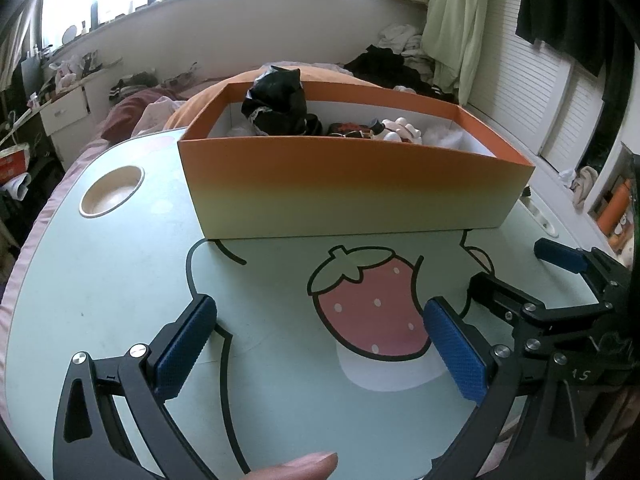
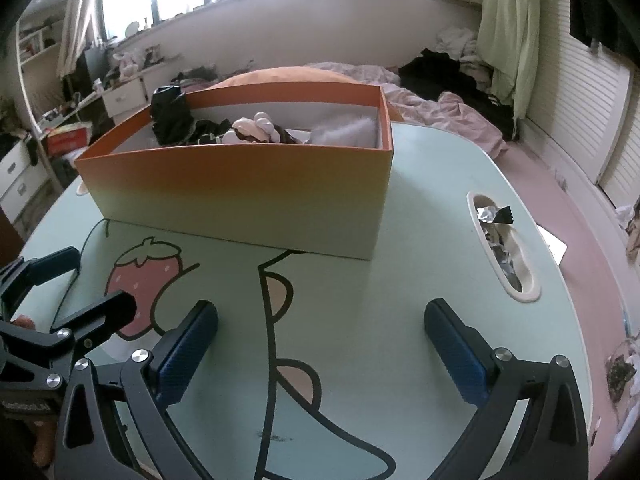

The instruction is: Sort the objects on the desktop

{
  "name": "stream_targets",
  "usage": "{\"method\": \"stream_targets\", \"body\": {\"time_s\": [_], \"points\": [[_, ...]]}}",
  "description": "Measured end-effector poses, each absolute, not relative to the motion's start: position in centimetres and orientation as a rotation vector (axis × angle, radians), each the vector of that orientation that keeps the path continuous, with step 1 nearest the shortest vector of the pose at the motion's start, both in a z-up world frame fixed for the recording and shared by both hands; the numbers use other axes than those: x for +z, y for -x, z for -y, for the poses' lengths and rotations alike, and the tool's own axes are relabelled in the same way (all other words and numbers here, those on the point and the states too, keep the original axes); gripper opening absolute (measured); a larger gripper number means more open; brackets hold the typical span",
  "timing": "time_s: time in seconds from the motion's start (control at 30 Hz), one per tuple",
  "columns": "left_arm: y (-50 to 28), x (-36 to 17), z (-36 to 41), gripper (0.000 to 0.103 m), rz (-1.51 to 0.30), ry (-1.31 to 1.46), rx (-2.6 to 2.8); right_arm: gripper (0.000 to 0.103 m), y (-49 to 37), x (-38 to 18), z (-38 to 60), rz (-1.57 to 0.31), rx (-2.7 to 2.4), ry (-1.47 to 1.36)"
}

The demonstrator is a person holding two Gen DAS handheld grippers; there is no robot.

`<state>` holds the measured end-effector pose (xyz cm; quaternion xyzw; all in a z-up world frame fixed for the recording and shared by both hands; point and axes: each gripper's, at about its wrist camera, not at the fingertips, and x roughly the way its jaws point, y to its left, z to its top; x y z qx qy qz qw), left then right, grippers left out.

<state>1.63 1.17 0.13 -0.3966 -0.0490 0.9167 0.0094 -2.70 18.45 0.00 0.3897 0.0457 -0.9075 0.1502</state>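
An orange-to-yellow cardboard box (image 1: pixel 352 188) (image 2: pixel 240 196) stands at the back of the pale green table (image 1: pixel 120 272) (image 2: pixel 360 300). Inside it lie a black bag-like bundle (image 1: pixel 276 100) (image 2: pixel 170 114), a small figure with white and dark parts (image 1: pixel 396 130) (image 2: pixel 256 130) and white fluff (image 2: pixel 348 132). My left gripper (image 1: pixel 320 320) hovers open over the printed strawberry (image 1: pixel 368 304), nothing between its blue pads. My right gripper (image 2: pixel 320 320) is open too, empty, over the cartoon print in front of the box. Each gripper shows at the edge of the other's view.
A round cup recess (image 1: pixel 112 192) sits at the table's left. A long slot (image 2: pixel 502 244) on the right holds foil wrappers. A fingertip (image 1: pixel 296 466) shows at the bottom of the left view. Behind the table are a bed with clothes (image 2: pixel 440 92) and drawers (image 1: pixel 64 110).
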Motion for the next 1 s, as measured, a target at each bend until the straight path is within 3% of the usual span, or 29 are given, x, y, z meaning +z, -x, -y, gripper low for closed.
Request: {"method": "stream_targets", "body": {"time_s": [1.0], "points": [[-1.74,-0.02,-1.05,0.103,0.141,1.232,2.873,0.103,2.87,-0.30,-18.79,-0.140,-2.605,-1.092]]}}
